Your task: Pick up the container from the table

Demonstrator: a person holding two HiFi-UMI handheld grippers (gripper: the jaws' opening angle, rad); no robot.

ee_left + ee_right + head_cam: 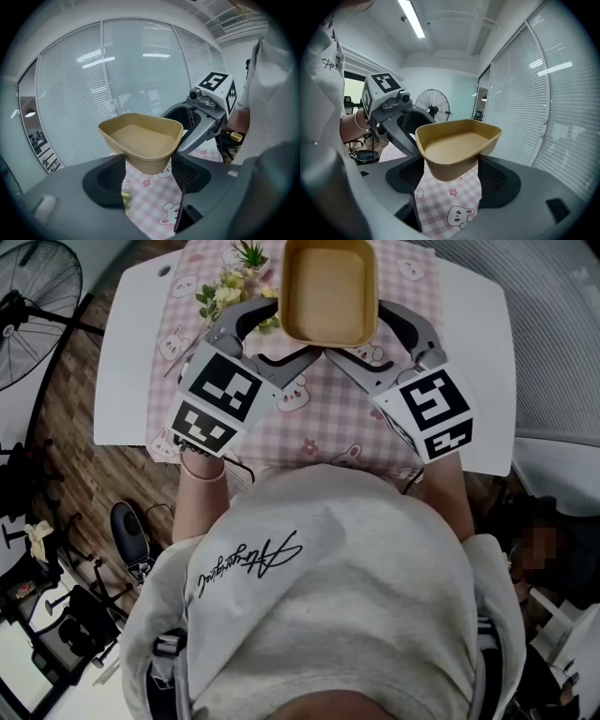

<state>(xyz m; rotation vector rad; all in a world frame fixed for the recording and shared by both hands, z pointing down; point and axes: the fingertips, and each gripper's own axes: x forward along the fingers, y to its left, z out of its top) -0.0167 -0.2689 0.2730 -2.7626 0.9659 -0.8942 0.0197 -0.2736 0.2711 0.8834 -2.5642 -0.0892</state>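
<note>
Container: the tan container (328, 292) is off the table (473, 362), hanging over the pink checked cloth (323, 418) with one gripper on each side.
Left gripper: the left gripper (279, 334) is clenched on the container's lower wall, a pad pressed against each side.
Right gripper: the right gripper (364, 334) is clamped the same way on the opposite end, pads tight against the tapered base.
Contents: the container is empty, and both gripper views show a bare, smooth floor inside.
Grip depth: both holds seem to sit low on the slanted wall, though how much pad is on it is hard to judge.
Risk, slipping: the walls slope inward toward the bottom, so a slightly slack squeeze could let the container ride up and pop out of the jaws.
Risk, twisting: if one hand rises or pulls away faster than the other, the thin wall could buckle or the container could tip.
Risk, nearby things: the small flowers (228, 292) stand on the cloth near the left gripper, and a low swing could knock them over.
</note>
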